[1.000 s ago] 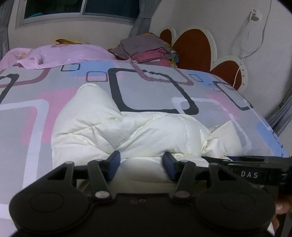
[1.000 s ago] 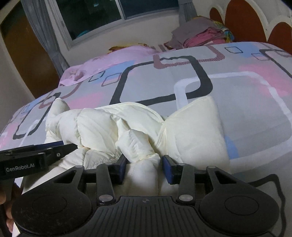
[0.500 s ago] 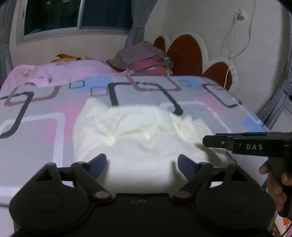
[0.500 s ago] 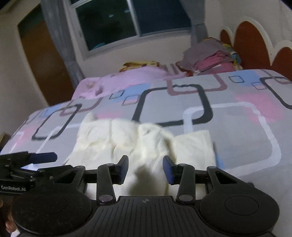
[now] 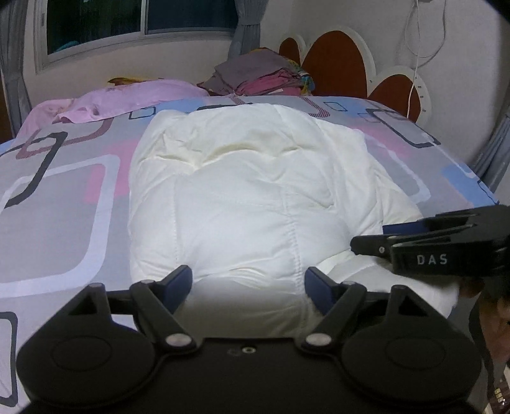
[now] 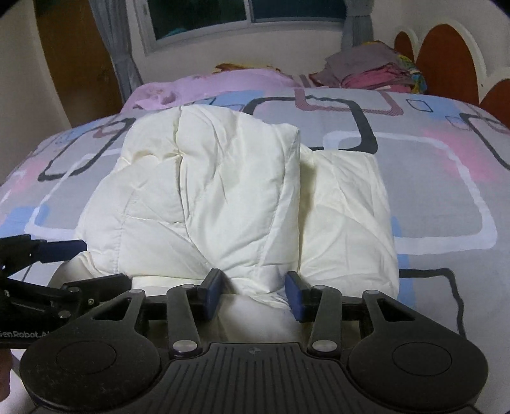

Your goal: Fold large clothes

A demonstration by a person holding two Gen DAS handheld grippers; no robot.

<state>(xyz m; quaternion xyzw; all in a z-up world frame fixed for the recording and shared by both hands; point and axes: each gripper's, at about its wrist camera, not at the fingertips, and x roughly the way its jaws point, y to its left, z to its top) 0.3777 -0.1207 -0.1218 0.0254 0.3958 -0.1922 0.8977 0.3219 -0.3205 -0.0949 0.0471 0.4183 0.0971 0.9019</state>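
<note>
A cream quilted padded garment (image 5: 248, 197) lies bunched and partly folded on the bed; it also shows in the right wrist view (image 6: 223, 203). My left gripper (image 5: 248, 288) is open at its near edge, the fabric bulging between the wide-spread fingers. My right gripper (image 6: 253, 296) has its jaws partly apart with a fold of the garment between the blue pads (image 6: 212, 294); whether it grips is unclear. The right gripper appears at the right of the left wrist view (image 5: 395, 235), and the left gripper at the left of the right wrist view (image 6: 60, 248).
The bed has a grey sheet with pink, blue and black rounded squares (image 5: 57, 203). A pink pillow (image 5: 127, 98) and a stack of folded clothes (image 5: 261, 76) lie at the far end by the red-brown headboard (image 5: 338, 63). A window (image 6: 248, 19) is behind.
The garment was spread from a crumpled bunch into a flatter, longer shape. The left gripper opened wide. Both grippers pulled back and now sit at the garment's near edge.
</note>
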